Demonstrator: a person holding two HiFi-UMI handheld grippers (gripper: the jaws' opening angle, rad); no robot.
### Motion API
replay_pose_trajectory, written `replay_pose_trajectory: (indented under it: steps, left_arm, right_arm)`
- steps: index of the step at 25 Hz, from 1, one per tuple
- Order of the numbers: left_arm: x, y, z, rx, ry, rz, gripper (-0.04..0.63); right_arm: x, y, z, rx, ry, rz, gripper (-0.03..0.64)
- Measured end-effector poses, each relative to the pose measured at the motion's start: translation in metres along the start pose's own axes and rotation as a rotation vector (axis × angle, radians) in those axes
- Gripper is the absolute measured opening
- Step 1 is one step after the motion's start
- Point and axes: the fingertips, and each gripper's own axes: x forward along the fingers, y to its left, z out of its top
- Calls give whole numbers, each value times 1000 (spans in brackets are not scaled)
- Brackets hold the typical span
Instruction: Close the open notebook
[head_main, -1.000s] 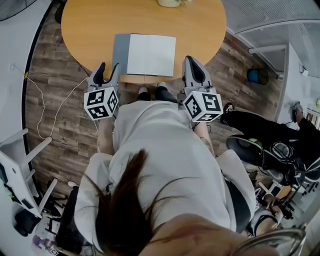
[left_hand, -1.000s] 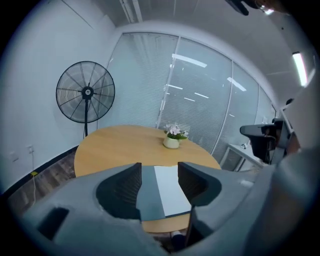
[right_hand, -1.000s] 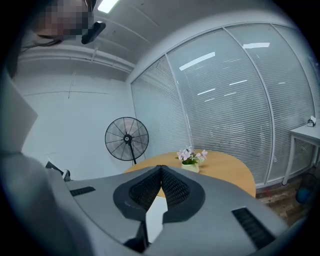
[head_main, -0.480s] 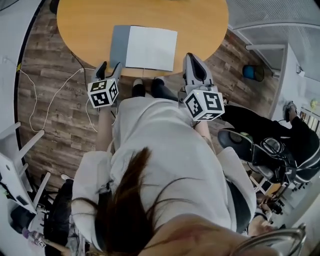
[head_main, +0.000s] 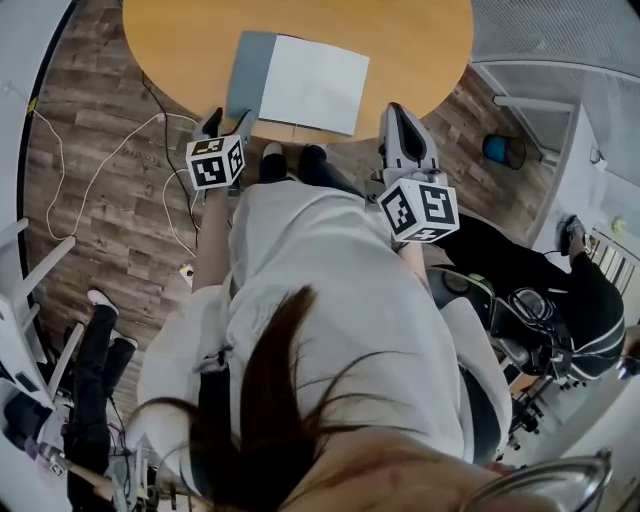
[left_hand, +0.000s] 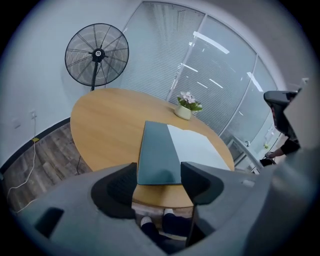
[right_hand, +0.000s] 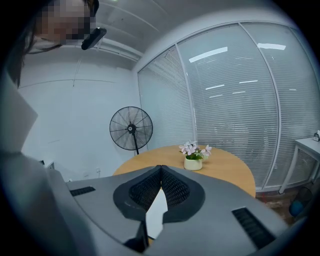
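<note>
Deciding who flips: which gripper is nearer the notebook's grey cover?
Left. Left gripper, jaws just opened, empty, sits at the near edge of the grey cover; right gripper sits past the white page.

Left gripper (head_main: 227, 122): sits lower and closer to the table (head_main: 170, 50) edge, at 7 o'clock of the notebook (head_main: 312, 84). Jaws: just opening further, standing wide apart, nothing between the pads, grey cover showing beyond the gap. Marker cube (head_main: 216, 161): reads smaller from the head view. Second person's legs (head_main: 88, 360): come further into view at 8 o'clock of that view.
</note>
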Motion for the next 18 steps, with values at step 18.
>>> replay_pose_trajectory:
  steps: [18]
  left_arm:
    - [18, -6, -11, -95, 35, 10, 290]
  right_arm:
    - [12, 7, -5, -15, 30, 29, 3]
